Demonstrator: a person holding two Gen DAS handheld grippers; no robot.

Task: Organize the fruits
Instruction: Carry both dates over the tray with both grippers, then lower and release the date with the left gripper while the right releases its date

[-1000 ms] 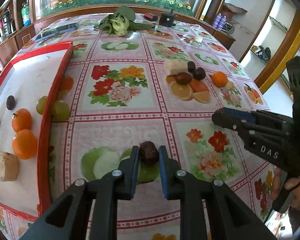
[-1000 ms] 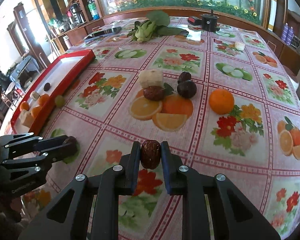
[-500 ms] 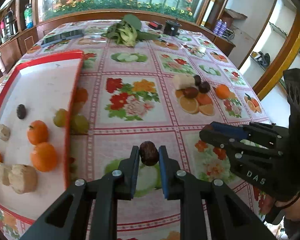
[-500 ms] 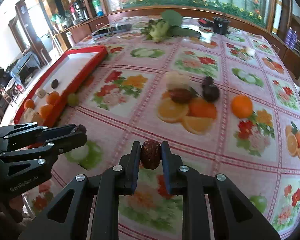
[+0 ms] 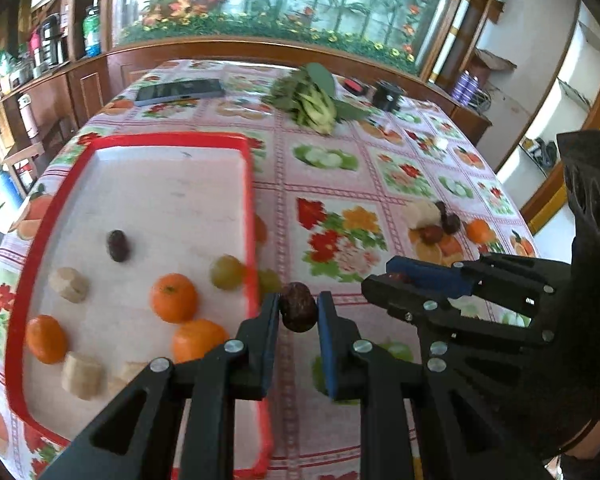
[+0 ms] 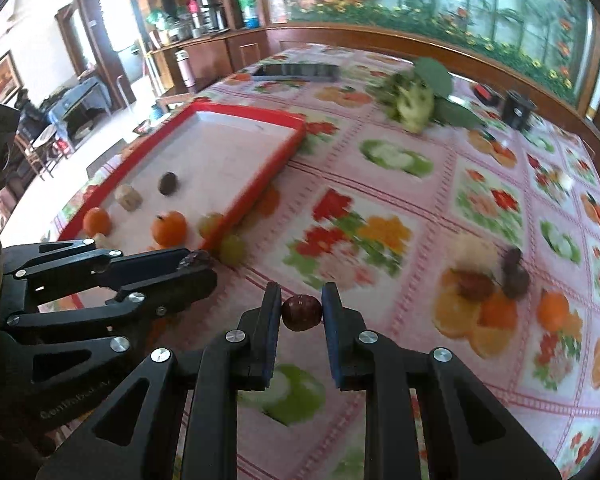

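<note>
The left gripper (image 5: 298, 314) is pinching a dark, wrinkled, oval date (image 5: 298, 307) between its blue pads, hanging just beside the right rim of the tray (image 5: 250, 216). The right gripper (image 6: 301, 314) is clamping a second date (image 6: 301, 313), rounder, glossy and reddish-brown, above the tablecloth (image 6: 380, 184) to the right of the tray. Both tools are black plastic with silver rivets.

The tray is lying flat, a rectangle with a raised red rim and a pale matte floor. Inside it are sitting three smooth oranges (image 5: 174, 297), one small dark date (image 5: 117, 245), several beige, rough-cut chunks (image 5: 68, 284) and a green grape (image 5: 226, 272) against the right rim. Another grape (image 6: 232, 249) is lying on the cloth just outside that rim.

The tablecloth is glossy, printed in squares of flowers and fruit. Well to the right of the tray a loose group is resting: a beige chunk (image 5: 424, 213), dark dates (image 5: 451, 222) and one orange (image 5: 478, 230). Beyond the tray are lying leafy greens (image 5: 312, 100) and a flat dark phone (image 5: 179, 91).
</note>
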